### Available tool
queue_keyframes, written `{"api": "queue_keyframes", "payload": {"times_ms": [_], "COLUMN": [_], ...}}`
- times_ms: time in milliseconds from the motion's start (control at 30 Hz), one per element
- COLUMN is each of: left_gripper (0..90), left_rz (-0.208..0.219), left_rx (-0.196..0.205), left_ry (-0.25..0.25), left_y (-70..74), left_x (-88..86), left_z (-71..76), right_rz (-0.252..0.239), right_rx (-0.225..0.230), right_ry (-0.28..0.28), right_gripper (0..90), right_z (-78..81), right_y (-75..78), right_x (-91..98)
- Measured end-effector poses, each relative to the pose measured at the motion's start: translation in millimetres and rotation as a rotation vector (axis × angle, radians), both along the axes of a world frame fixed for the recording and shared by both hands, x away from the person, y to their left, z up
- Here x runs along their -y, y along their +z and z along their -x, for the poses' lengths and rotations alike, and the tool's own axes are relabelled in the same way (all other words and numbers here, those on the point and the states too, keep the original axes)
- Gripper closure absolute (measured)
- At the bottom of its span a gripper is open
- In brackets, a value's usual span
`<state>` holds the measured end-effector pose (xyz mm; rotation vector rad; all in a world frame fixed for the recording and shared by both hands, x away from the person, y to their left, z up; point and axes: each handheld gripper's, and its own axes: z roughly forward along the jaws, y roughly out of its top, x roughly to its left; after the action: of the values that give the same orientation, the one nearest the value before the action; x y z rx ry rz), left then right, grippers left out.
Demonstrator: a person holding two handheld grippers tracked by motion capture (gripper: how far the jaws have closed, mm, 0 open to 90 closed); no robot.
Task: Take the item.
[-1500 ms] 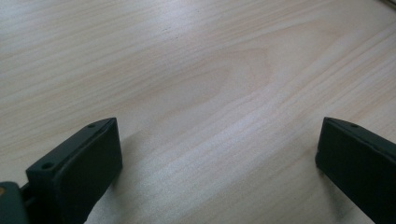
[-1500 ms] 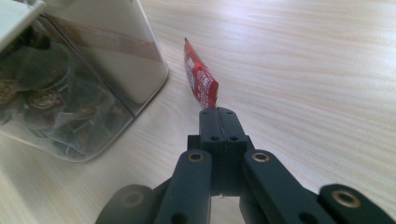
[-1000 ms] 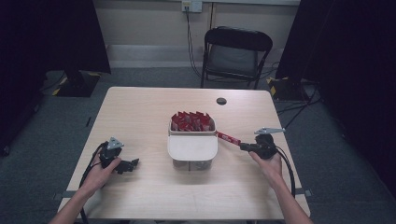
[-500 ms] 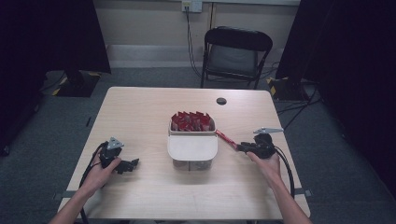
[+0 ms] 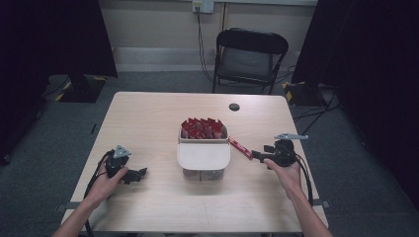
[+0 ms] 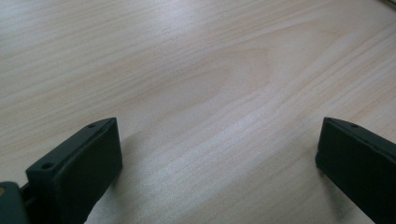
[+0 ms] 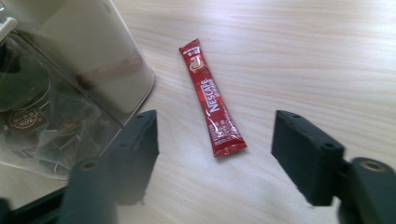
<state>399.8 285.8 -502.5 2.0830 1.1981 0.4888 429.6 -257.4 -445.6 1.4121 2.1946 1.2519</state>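
Released within the last moment, the red coffee stick (image 7: 212, 100) now lies flat on the surface (image 5: 148, 118), between the just-opened jaws of the right hand-held gripper (image 7: 215, 149). Far left, the left hand-held gripper (image 5: 141, 174) rests wide open. At centre stands a container (image 5: 203, 157), just left of the stick.

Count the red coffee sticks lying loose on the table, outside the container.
1. The red coffee stick lies flat on the table just right of the container, between the right gripper jaws, which have just opened. More stand packed inside the container.
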Motion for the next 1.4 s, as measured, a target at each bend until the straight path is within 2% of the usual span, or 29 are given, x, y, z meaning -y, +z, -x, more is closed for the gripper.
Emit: {"api": "queue_keyframes", "payload": {"times_ms": [100, 300, 367, 400, 633, 667, 700, 800, 867, 1000, 1100, 1133, 1200, 1267, 1400], "left_gripper": [0.0, 0.0, 0.0, 0.0, 0.0, 0.0, 0.0, 0.0, 0.0, 0.0, 0.0, 0.0, 0.0, 0.0, 0.0], "left_rz": [0.000, -0.003, 0.000, 0.000, -0.001, 0.000, 0.000, 0.000, 0.000, 0.000, 0.000, 0.000, 0.000, 0.000, 0.000], "left_rx": [0.000, 0.000, 0.000, 0.000, -0.001, 0.000, 0.000, 0.000, 0.000, 0.000, 0.000, -0.002, 0.000, 0.000, 0.000], "left_ry": [0.000, -0.001, 0.000, 0.000, -0.002, 0.000, 0.000, 0.000, 0.000, 0.000, 0.000, -0.001, 0.000, 0.000, 0.000], "left_y": [0.0, 0.1, 0.0, 0.0, 0.1, 0.0, 0.0, 0.0, 0.0, 0.0, 0.0, 0.2, 0.0, 0.0, 0.0], "left_x": [0.0, -0.1, 0.0, 0.0, -0.1, 0.0, 0.0, 0.0, 0.0, 0.0, 0.0, -0.1, 0.0, 0.0, 0.0], "left_z": [0.0, 0.0, 0.0, 0.0, 0.0, 0.0, 0.0, 0.0, 0.0, 0.0, 0.0, 0.0, 0.0, 0.0, 0.0], "right_rz": [0.007, 0.009, 0.015, 0.021, 0.039, 0.059, 0.059, 0.095, 0.142, 0.191, 0.235, 0.267, 0.279, 0.297, 0.284], "right_rx": [0.006, 0.012, 0.005, -0.014, -0.042, -0.048, -0.048, -0.042, -0.053, -0.091, -0.104, -0.104, -0.096, -0.070, -0.044], "right_ry": [-0.039, -0.045, -0.042, -0.052, -0.066, -0.097, -0.097, -0.155, -0.164, -0.163, -0.187, -0.204, -0.212, -0.216, -0.230], "right_gripper": [19.8, 16.3, 15.4, 15.4, 15.1, 15.0, 15.0, 15.0, 15.0, 15.1, 15.1, 14.6, 14.6, 13.5, 10.4], "right_z": [7.8, 20.8, 25.5, 29.6, 40.5, 43.3, 43.3, 45.4, 45.4, 44.2, 42.6, 41.6, 41.3, 40.9, 41.1], "right_y": [6.5, 11.9, 10.4, 8.3, 2.3, -1.7, -1.7, -10.4, -16.5, -29.4, -37.4, -41.7, -42.5, -44.9, -48.3], "right_x": [6.2, 12.8, 14.4, 16.0, 26.5, 31.5, 31.5, 39.4, 42.7, 46.8, 48.3, 47.8, 47.1, 44.8, 42.5]}}
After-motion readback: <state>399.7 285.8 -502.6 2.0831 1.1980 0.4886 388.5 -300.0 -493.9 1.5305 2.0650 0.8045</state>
